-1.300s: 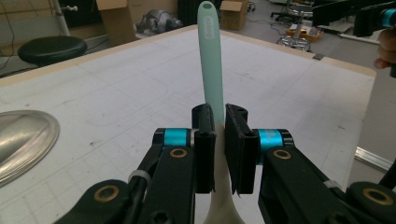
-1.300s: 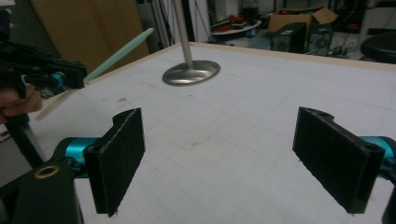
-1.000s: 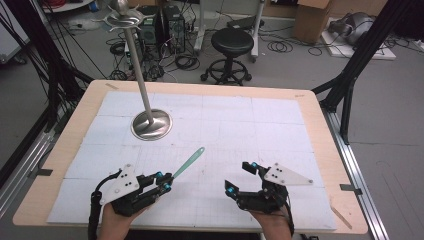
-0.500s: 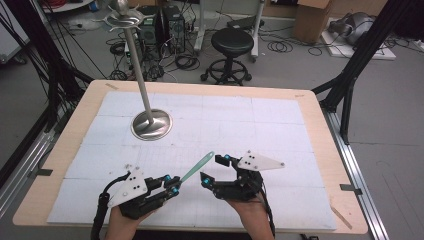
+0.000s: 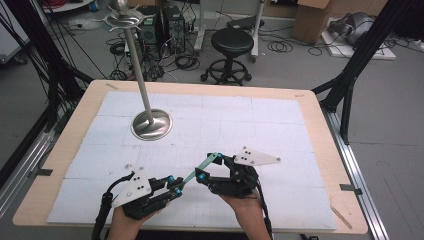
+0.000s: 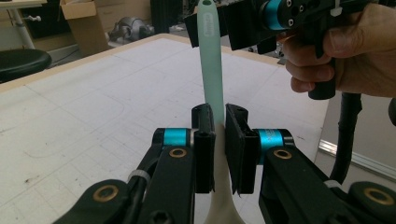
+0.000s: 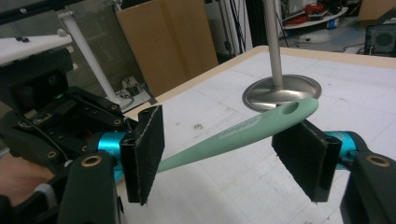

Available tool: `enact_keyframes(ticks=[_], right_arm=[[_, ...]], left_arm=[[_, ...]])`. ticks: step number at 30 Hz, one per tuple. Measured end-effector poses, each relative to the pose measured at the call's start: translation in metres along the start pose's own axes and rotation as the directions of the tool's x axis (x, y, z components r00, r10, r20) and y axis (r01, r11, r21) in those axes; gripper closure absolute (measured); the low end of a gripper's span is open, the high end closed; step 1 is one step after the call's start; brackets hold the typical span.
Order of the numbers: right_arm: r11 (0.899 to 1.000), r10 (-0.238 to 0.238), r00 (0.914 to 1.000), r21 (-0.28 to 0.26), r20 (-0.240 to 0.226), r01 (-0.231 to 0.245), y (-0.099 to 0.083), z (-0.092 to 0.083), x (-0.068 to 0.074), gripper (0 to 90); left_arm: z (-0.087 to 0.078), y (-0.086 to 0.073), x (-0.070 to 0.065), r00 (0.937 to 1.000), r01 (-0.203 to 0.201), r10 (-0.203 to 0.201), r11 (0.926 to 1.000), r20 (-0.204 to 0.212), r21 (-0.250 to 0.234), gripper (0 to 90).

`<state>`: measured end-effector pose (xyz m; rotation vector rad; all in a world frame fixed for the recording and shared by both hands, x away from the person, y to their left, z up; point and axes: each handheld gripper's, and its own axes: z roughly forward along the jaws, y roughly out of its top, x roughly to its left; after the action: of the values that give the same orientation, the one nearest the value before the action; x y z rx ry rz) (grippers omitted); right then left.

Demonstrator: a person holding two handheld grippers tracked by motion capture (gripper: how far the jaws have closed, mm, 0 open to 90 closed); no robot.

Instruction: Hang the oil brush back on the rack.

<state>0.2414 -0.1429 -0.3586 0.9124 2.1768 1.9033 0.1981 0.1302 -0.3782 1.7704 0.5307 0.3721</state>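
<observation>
A mint-green utensil handle (image 5: 202,166) slants up over the table, its lower part cream (image 6: 223,200). My left gripper (image 5: 176,187) is shut on it low down, the pads pressing both sides (image 6: 219,116). My right gripper (image 5: 210,165) straddles the handle's free end, which has a hole (image 7: 289,108). Its jaws have just been closing, with the handle (image 7: 243,128) between the pads. In the right gripper view (image 7: 229,144) there is a clear gap at the left pad (image 7: 147,154). The handle passes just over the right pad (image 7: 303,158).
A metal stand with a round base (image 5: 151,124) and a tall pole (image 5: 140,80) rises at the back left of the white mat (image 5: 260,125). A black stool (image 5: 231,42), boxes and cables are on the floor beyond the table's far edge.
My right gripper has moved left to the left gripper and now has its jaws around the handle's free end, set narrower than before. The left gripper has kept still with the utensil.
</observation>
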Motion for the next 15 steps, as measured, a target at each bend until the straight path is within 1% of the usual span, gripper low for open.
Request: enact_keyframes(ticks=[3,4,5,6,8,9,10,13,15], right_arm=[[1.0,0.014,0.9999,-0.012,-0.008,-0.014,0.0008,-0.0005,0.0,37.0],[1.0,0.02,0.9996,-0.016,-0.018,-0.02,0.0018,-0.0011,0.0002,39.7],[1.0,0.02,0.9996,-0.016,-0.018,-0.02,0.0018,-0.0011,0.0002,39.7],[1.0,0.019,0.9996,-0.022,-0.022,-0.02,0.003,-0.0019,0.0007,42.5],[0.999,0.023,0.9994,-0.024,-0.025,-0.024,0.0034,-0.0022,0.0009,43.9],[0.999,0.027,0.999,-0.033,-0.034,-0.028,0.0039,-0.0024,0.001,45.5],[0.999,0.03,0.9986,-0.038,-0.044,-0.031,0.0049,-0.0025,0.0027,49.0],[0.999,0.02,0.9985,-0.031,-0.051,-0.022,0.0059,-0.0019,0.004,51.3],[0.999,0.008,0.9986,-0.036,-0.051,-0.01,0.0071,-0.0018,0.0059,54.9]], left_arm=[[0.0011,-0.0003,-0.0008,1.0,0.0,0.0,1.0,-0.004,0.002,81.5],[0.0012,-0.0003,-0.0009,1.0,-0.004,0.004,1.0,-0.003,0.005,81.5],[0.0012,-0.0003,-0.0009,1.0,-0.004,0.004,1.0,-0.003,0.005,81.5],[0.0013,-0.0003,-0.0012,1.0,-0.004,0.004,1.0,-0.003,0.005,81.5],[0.0014,-0.0003,-0.0019,1.0,-0.003,0.003,1.0,-0.003,0.001,81.4],[0.0014,-0.0002,-0.0022,1.0,-0.002,0.002,1.0,-0.001,0.0,81.5],[0.0011,0.0,-0.0029,1.0,-0.005,0.005,1.0,-0.003,0.001,81.5],[0.0008,0.0002,-0.0033,1.0,-0.007,0.007,1.0,0.0,0.0,81.4],[0.0007,0.0001,-0.0033,1.0,-0.008,0.008,1.0,-0.001,0.0,81.4]])
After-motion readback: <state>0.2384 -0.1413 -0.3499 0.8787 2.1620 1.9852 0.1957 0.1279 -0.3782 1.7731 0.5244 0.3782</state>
